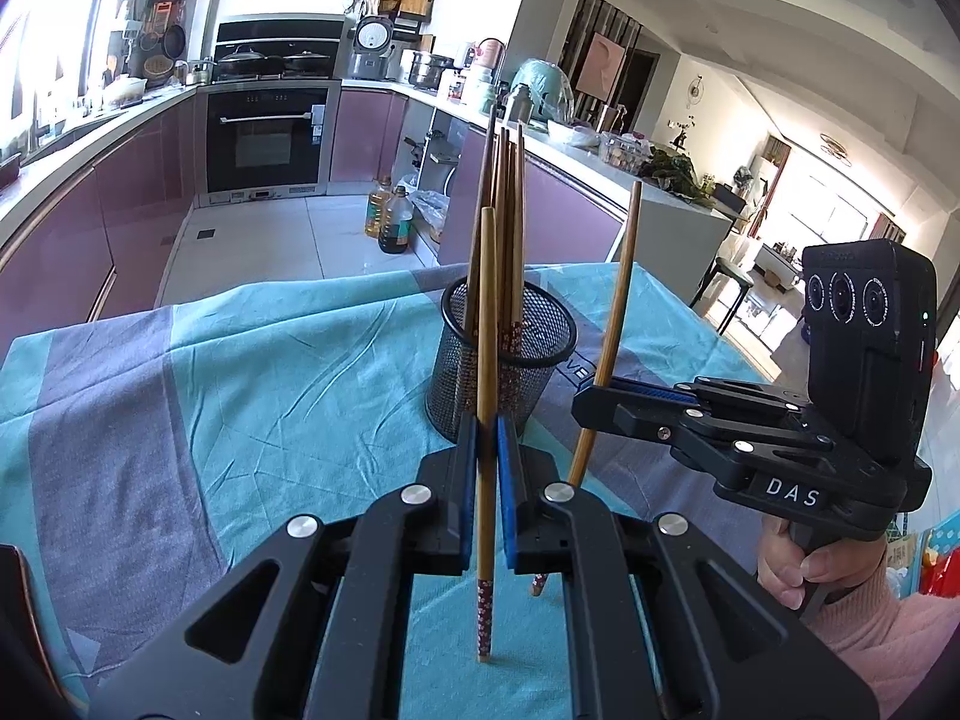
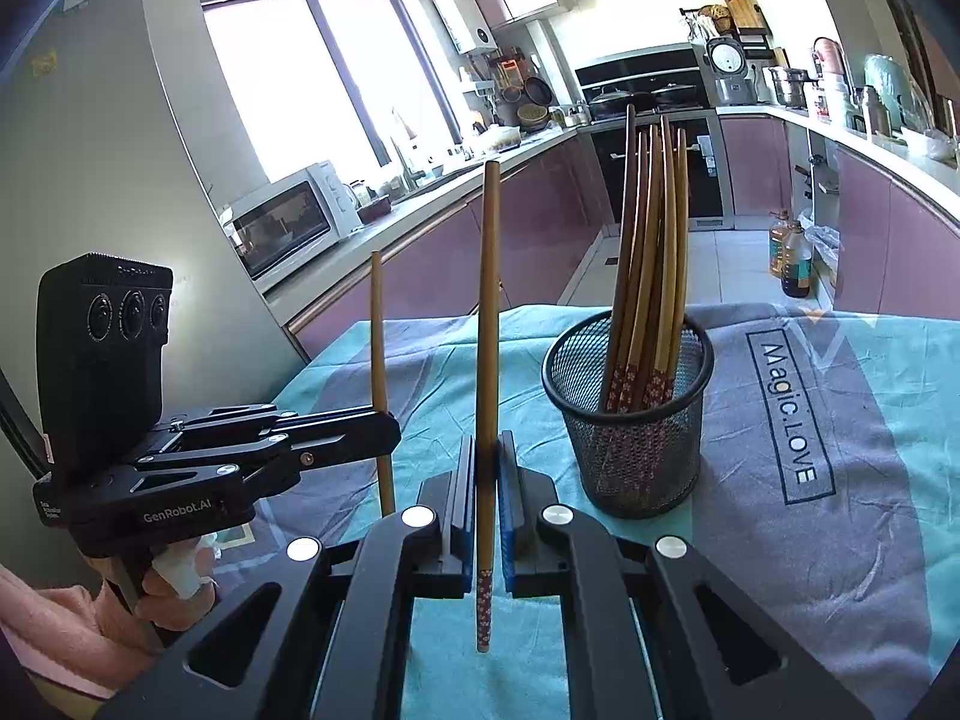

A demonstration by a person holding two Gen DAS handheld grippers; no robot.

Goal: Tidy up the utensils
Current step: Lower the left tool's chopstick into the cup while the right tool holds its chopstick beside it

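Kitchen cabinets are seen behind a table with a blue cloth [image 1: 180, 360]. One upright chopstick [image 1: 487, 360] is clamped by the left gripper [image 1: 487, 450], another chopstick [image 2: 486, 360] by the right gripper [image 2: 487, 468], both near the mesh cup [image 2: 630, 420] of chopsticks.

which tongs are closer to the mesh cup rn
Roughly even, perhaps left. The left tongs, shut on a chopstick, sit just before the mesh cup. The right tongs, gripping another chopstick, sit beside it.

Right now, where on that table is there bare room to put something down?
The cloth right of the mesh cup, around the printed words, lies bare, as does the cloth left of it in the left view. Crowded: between both tongs and the cup.
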